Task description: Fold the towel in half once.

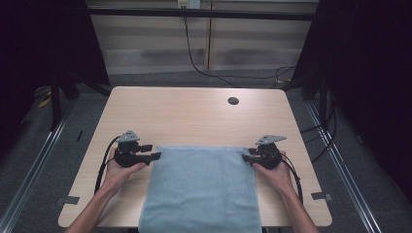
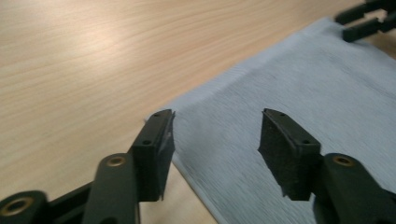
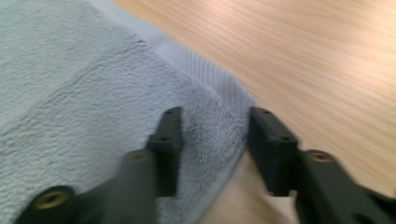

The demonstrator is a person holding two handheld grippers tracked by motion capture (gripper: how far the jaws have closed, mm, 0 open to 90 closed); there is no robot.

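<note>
Light blue towel (image 1: pixel 201 189) flat on the wooden table (image 1: pixel 194 116), near edge hanging over. Left gripper (image 1: pixel 156 151) at far left corner, jaws apart, nothing pinched. Right gripper (image 1: pixel 247 157) at far right corner, jaws apart around the corner, not pressing.

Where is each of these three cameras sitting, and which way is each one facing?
High view: above the person's side, looking forward and down on the light wooden table; forearms, left tongs and right tongs show.
Left gripper view: rides the left tongs, looking along open jaws at the near corner of the pale blue terry towel.
Right gripper view: rides the right tongs, jaws either side of the towel's other corner.
Shared: the towel appears in all three.
</note>
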